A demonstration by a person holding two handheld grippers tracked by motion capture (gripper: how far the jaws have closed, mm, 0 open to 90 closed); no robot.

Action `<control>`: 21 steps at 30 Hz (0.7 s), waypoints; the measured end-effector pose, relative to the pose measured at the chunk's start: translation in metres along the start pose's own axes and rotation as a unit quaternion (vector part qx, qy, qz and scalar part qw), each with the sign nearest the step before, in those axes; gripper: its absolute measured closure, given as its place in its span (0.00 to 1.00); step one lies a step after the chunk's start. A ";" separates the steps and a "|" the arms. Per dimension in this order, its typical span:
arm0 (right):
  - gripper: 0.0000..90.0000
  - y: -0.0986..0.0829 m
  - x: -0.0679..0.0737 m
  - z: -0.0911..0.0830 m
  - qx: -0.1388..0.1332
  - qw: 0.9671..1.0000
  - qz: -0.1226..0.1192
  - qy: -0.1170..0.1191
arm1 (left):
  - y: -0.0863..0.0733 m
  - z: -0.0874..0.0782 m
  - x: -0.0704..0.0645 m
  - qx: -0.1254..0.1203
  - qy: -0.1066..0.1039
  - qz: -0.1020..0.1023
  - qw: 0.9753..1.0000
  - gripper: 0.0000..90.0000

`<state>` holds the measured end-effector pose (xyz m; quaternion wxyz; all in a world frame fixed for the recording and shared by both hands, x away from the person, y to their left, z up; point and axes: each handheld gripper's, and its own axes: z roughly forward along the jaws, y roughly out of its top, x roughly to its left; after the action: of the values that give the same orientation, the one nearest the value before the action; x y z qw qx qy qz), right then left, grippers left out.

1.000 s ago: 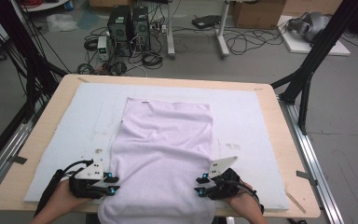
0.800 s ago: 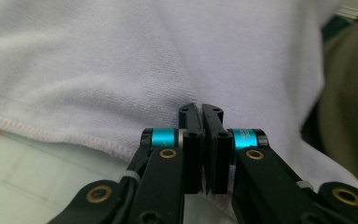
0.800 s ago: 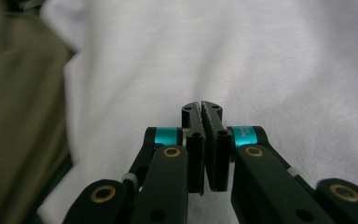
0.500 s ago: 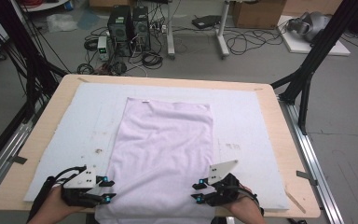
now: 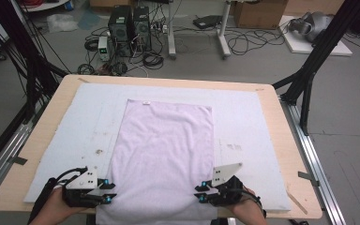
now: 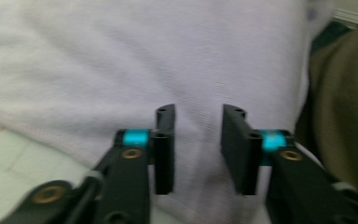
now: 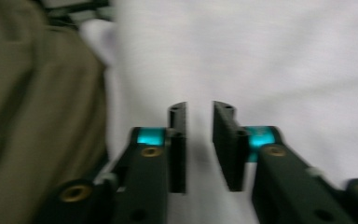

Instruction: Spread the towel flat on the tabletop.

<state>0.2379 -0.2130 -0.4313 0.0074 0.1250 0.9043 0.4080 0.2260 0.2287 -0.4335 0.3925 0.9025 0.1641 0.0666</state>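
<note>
Pulled back since a second ago: left gripper (image 5: 107,193) and right gripper (image 5: 200,193) now flanked the near edge of the towel (image 5: 164,150). Jaws parted, gripping nothing. Towel lay flat on the mat (image 5: 253,136), near end overhanging.

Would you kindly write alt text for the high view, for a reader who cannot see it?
A pale lilac towel lies flat on a white mat on a wooden table, its near end hanging over the edge. The left gripper and right gripper flank its near sides, jaws open.
</note>
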 end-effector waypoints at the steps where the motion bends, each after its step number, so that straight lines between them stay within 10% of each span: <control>1: 0.73 -0.001 -0.004 -0.001 0.001 1.000 0.006 -0.009 | 0.001 0.002 0.002 0.005 0.004 0.002 1.000 0.65; 9: 0.98 -0.010 -0.008 0.006 0.020 1.000 0.002 -0.007 | -0.001 0.006 -0.001 0.008 -0.014 0.008 1.000 0.98; 13: 0.97 -0.013 0.000 -0.001 -0.007 1.000 0.009 0.022 | -0.006 -0.003 -0.006 -0.002 -0.018 0.005 1.000 0.97; 21: 0.74 -0.004 -0.024 -0.011 -0.026 0.999 0.039 -0.014 | 0.011 -0.003 0.019 -0.043 0.027 -0.031 0.998 0.66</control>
<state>0.2590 -0.2286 -0.4291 0.0078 0.1656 0.8877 0.4296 0.2462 0.2300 -0.4234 0.4284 0.8770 0.1998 0.0860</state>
